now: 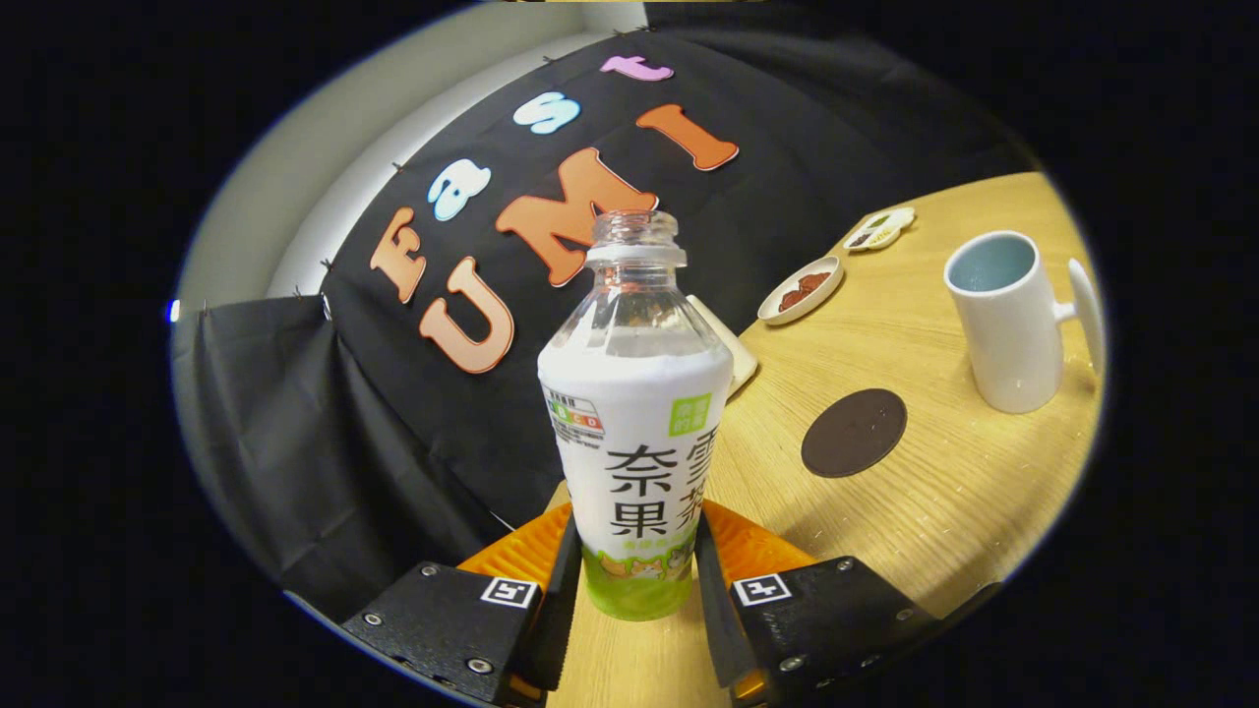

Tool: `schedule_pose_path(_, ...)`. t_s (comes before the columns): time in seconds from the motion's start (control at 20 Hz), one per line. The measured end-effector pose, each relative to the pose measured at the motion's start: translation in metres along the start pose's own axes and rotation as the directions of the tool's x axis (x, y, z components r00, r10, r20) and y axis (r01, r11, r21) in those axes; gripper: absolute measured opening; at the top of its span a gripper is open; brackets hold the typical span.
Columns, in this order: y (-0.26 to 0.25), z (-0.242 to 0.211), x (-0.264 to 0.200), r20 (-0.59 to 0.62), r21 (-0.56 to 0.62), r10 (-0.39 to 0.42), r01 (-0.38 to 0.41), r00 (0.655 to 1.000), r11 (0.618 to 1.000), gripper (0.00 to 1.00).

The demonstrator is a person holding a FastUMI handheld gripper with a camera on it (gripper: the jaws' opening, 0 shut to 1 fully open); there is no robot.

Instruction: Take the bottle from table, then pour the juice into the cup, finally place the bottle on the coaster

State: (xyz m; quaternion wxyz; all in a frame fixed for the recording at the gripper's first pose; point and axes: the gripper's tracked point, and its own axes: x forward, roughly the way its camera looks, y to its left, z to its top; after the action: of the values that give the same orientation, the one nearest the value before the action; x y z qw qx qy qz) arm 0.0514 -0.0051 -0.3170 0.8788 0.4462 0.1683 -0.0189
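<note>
Table: wood top, tilted in your view; its far edge meets booth wall close behind dishes. Open tabletop runs from your fingers toward 2 o'clock.
One bottle: uncapped, clamped between your gripper fingers, both pressing its lower body.
One cup: white, handled, at 2 o'clock, well apart from bottle.
One coaster: dark disc, bare, between bottle and cup.
Two small dishes beyond the coaster, at 1 o'clock, near the table's far edge.
</note>
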Motion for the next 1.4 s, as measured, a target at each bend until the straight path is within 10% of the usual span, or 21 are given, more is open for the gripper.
schedule_pose_path(0.45,-0.035,0.029,0.01,0.052,0.316,-0.069,0.05,0.996,0.947,0.58)
schedule_pose_path(1.4,-0.039,0.075,0.021,0.137,0.698,-0.104,-0.021,0.985,0.716,0.58)
